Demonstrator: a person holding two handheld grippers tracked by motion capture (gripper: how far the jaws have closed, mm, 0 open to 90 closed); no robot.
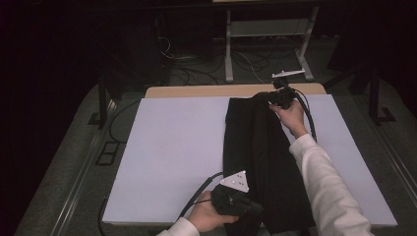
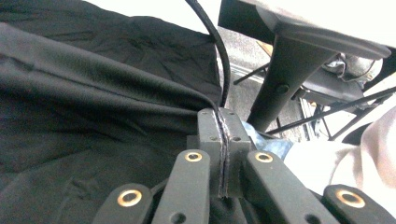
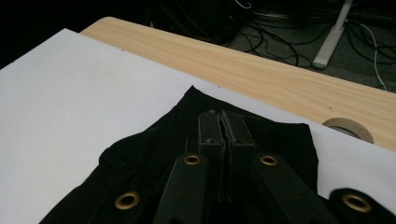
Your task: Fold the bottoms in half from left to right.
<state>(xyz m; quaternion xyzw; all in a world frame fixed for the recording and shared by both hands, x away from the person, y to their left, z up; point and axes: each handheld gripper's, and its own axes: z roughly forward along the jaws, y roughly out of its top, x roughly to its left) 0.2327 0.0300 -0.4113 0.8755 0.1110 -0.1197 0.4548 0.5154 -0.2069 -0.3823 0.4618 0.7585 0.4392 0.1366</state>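
A long black cloth lies lengthwise on the white board, from the far edge to the near edge. My left gripper is at the cloth's near left edge. In the left gripper view its jaws are shut, with a thin fold of the black cloth pinched between them. My right gripper is at the cloth's far end, held by a hand in a white sleeve. In the right gripper view it is shut on the cloth's far hem, just short of the board's far edge.
The board rests on a wooden table whose bare strip runs along the far side, with a tape roll on it. Cables and a white stand are on the floor beyond. A chair base stands near the front.
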